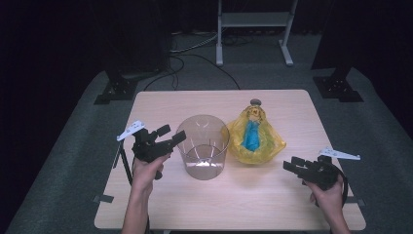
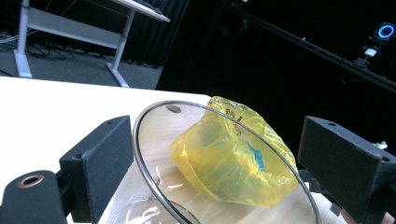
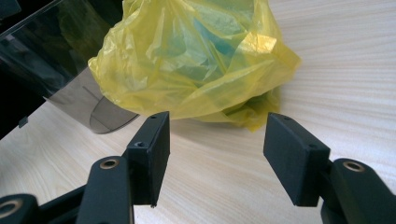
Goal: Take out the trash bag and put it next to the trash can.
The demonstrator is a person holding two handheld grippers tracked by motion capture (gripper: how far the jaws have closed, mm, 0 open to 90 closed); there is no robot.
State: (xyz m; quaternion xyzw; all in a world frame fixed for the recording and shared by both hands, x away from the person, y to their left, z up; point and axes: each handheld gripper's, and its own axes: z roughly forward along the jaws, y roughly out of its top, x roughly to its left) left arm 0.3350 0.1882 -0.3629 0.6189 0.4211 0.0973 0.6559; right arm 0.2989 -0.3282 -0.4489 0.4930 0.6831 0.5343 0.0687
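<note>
We see the left hand point(image 1: 146, 170) holding the left gripper point(image 1: 168, 136) raised beside a clear plastic bucket point(image 1: 203, 146), its jaws pointing toward the bucket's rim and spread wide. In the left gripper view the rim point(image 2: 196, 154) arcs between those jaws without touching either, as far as we can tell. The right hand point(image 1: 331, 195) keeps the right gripper point(image 1: 291, 165) low over the wooden table point(image 1: 272, 195), jaws pointing toward the yellow bag point(image 1: 255, 136) and standing wide apart, holding nothing. The bag sits just ahead of the right gripper's jaws, short of contact, and just beyond the bucket from the left gripper. It is thin, crinkled, translucent yellow plastic, bunched at the top, with something blue point(image 3: 219, 42) showing through. Its side appears to touch the bucket's wall.
</note>
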